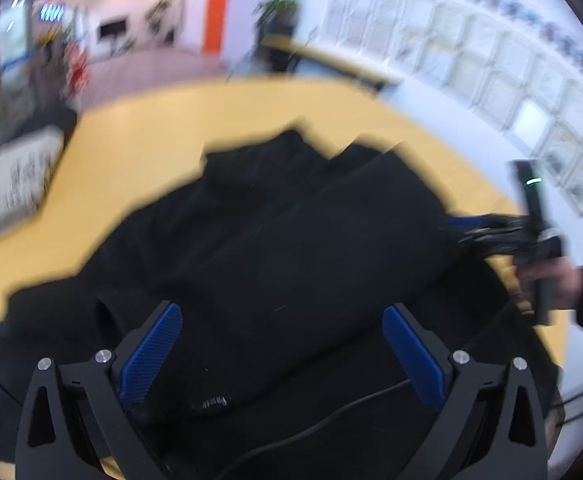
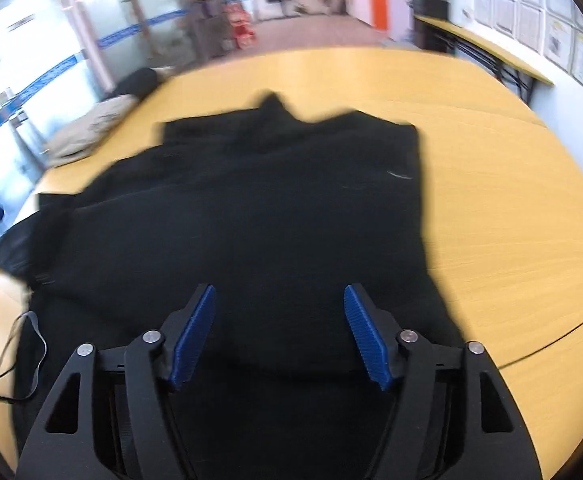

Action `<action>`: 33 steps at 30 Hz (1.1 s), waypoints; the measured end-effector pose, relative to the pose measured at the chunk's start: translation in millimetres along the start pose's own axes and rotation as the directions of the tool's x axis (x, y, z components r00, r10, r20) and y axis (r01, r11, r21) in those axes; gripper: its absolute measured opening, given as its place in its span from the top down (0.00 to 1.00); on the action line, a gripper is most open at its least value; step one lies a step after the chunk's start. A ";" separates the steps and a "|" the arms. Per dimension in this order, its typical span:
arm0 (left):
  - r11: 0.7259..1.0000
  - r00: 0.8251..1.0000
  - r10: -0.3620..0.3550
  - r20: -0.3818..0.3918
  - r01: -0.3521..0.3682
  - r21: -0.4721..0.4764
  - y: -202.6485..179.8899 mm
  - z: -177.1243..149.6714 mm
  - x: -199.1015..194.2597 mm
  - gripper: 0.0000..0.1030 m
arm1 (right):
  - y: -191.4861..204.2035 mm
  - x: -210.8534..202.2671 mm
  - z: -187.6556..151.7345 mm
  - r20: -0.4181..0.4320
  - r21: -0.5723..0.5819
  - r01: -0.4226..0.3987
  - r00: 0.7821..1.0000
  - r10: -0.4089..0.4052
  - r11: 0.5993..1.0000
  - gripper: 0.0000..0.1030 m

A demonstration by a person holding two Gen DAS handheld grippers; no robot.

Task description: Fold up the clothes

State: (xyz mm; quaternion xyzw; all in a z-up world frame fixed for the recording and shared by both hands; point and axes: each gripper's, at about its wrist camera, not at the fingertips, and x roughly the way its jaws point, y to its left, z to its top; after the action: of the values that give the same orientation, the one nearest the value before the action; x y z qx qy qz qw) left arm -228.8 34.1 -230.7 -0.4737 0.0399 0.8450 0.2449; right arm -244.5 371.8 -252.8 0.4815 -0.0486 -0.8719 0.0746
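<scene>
Lying collar away, black garment [image 2: 251, 208] lengthwise on table [image 2: 511, 220], both hand-held grippers [image 1: 281, 344] [image 2: 279, 332] wide open, empty.

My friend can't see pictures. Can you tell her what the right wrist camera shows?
A black garment lies spread on a yellow wooden table. The right gripper is above its near edge, blue fingers open and holding nothing. The picture is blurry.
</scene>
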 end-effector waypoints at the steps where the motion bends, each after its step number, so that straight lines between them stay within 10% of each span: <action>1: 0.999 0.999 0.017 -0.039 -0.018 -0.048 6.2 -3.6 17.0 0.00 | -13.0 13.6 -3.3 -0.045 0.003 0.008 0.999 -0.008 1.000 0.63; 12: 0.956 0.989 0.126 -0.072 -0.140 -0.256 -0.3 -54.9 21.8 0.00 | -37.4 37.2 -15.1 -0.052 -0.158 -0.033 0.998 0.025 0.987 0.53; 22: 0.908 0.984 0.151 0.093 -0.101 -0.406 30.7 -59.6 -49.7 0.00 | 57.7 -18.6 52.1 0.119 -0.257 -0.117 0.981 0.152 0.959 0.39; 27: 0.730 0.960 0.226 0.162 -0.057 -0.681 133.1 -106.6 -134.2 0.00 | 149.6 -26.1 55.8 0.151 -0.316 -0.185 0.959 0.242 0.931 0.30; 33: 0.390 0.938 0.343 0.048 -0.095 -0.916 285.4 -179.3 -173.4 0.00 | 251.4 -6.9 24.5 0.051 -0.288 -0.277 0.951 0.304 0.917 0.30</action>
State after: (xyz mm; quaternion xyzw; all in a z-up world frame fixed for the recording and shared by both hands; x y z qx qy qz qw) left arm -142.8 -335.1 -233.7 -0.4197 -0.3854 0.8062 -0.1593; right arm -240.8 126.0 -194.7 0.4118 -0.0006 -0.8711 0.2676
